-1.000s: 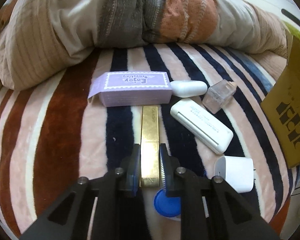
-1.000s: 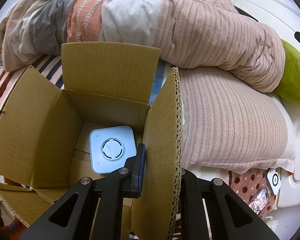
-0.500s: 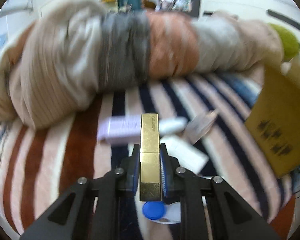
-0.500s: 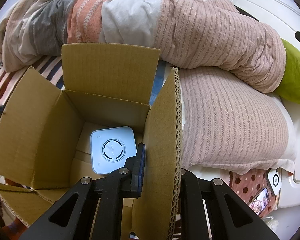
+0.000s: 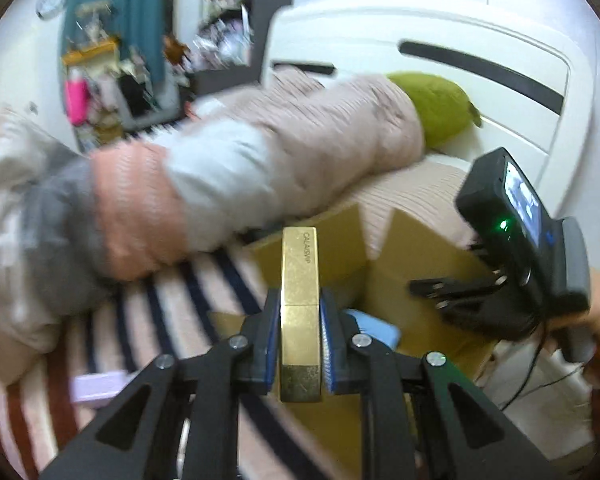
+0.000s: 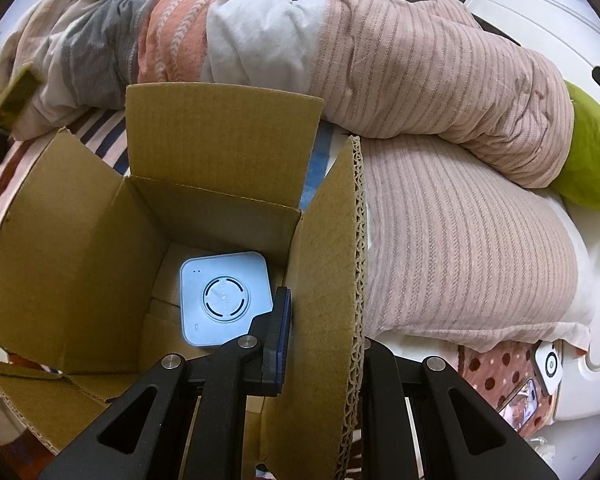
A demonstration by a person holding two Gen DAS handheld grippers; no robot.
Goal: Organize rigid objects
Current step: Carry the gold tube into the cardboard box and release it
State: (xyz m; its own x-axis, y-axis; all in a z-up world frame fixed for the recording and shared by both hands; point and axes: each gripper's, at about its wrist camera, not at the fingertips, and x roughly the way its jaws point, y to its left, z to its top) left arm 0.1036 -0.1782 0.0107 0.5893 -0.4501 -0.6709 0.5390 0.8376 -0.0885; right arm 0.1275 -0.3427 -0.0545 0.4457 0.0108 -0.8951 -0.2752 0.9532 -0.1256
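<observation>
Inside cardboard box (image 6: 80,264) — pale square device (image 6: 224,300); left hand-held gripper (image 5: 300,336) clamping gold bar (image 5: 300,304).

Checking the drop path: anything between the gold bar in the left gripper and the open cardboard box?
Nothing visible blocks it. The gold bar, clamped in the left gripper, is near the cardboard box; the right gripper pinches one flap upright. Only a pale blue square device lies inside.

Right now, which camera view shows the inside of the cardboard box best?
The right wrist view: it looks down into the open box, showing the white square device on its floor. The left wrist view shows the box blurred, from the side, partly behind the gold bar.
</observation>
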